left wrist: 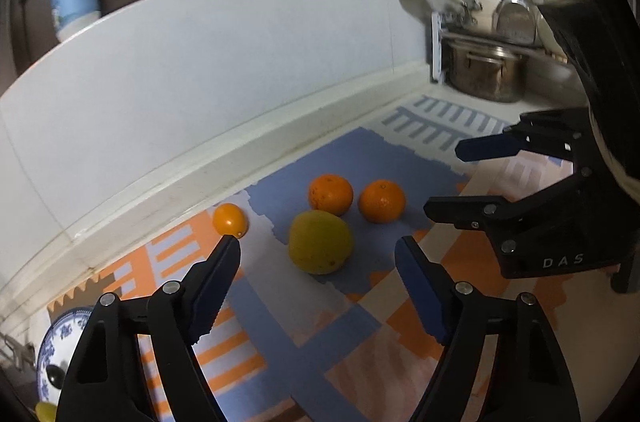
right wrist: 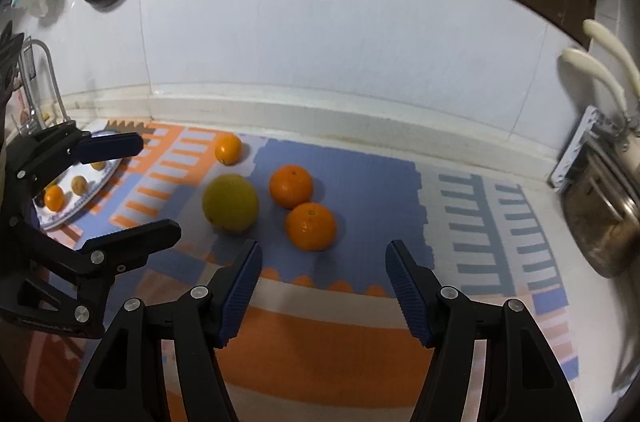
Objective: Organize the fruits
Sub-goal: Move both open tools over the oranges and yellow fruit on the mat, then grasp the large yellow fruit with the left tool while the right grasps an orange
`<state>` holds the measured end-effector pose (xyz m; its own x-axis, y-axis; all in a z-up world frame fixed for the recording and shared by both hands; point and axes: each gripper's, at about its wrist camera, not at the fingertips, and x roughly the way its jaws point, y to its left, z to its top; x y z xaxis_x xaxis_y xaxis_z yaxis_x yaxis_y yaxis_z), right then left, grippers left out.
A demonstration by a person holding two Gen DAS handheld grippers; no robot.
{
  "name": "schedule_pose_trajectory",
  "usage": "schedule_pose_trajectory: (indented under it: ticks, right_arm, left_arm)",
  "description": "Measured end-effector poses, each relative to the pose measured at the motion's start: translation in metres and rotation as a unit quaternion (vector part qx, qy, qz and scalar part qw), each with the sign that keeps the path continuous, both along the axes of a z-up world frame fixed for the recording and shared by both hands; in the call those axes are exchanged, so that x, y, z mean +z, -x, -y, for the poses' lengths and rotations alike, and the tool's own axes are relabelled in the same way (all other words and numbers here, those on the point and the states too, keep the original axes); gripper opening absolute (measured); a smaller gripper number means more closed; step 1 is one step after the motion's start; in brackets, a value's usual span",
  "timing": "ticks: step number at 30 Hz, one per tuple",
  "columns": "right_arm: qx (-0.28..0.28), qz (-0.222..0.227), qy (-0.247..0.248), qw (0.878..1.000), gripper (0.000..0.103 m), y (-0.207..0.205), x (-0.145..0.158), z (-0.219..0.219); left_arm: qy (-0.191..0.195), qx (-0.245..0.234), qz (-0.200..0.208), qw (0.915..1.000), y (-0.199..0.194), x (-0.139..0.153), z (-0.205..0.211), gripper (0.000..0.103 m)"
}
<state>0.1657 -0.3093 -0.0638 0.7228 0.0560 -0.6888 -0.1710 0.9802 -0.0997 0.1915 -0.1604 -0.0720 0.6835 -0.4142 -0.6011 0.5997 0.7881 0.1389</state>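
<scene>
On the counter lies a foam mat [right wrist: 360,182] patterned in blue, orange and pale pink, and the loose fruit sits on its blue patch near the middle of both wrist views. The big round yellow-green citrus fruit [left wrist: 321,242] lies closest to the left gripper [left wrist: 318,254], whose black jaws with blue ribbed pads stand apart with nothing between them; the fruit shows in the gap beyond the tips, untouched. Just beside it are two round orange mandarins, one behind [left wrist: 330,194] and one to its right [left wrist: 382,201], all three bunched near each other. A small smooth orange kumquat-like fruit [left wrist: 230,219] sits apart toward the left, close to the white wall ledge.

The right gripper [right wrist: 322,258] also hangs open and empty, its pads pointing at the nearer mandarin [right wrist: 310,226] without touching it.

At the left edge of the right wrist view, a blue-and-white patterned china plate [right wrist: 96,186] holds several small fruits, one orange [right wrist: 54,198] and others brownish [right wrist: 80,184]. A steel pot [left wrist: 484,72] stands at the upper right of the left wrist view.
</scene>
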Motion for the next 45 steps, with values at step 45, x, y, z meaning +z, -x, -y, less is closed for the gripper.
schedule_pose_trajectory:
  ticks: [45]
  right_arm:
    - [0.033,-0.028,-0.075,0.996,0.041,-0.020,-0.006,-0.019]
  left_arm:
    - [0.039,0.052,-0.053,0.9965,-0.008,0.014,-0.028,0.050]
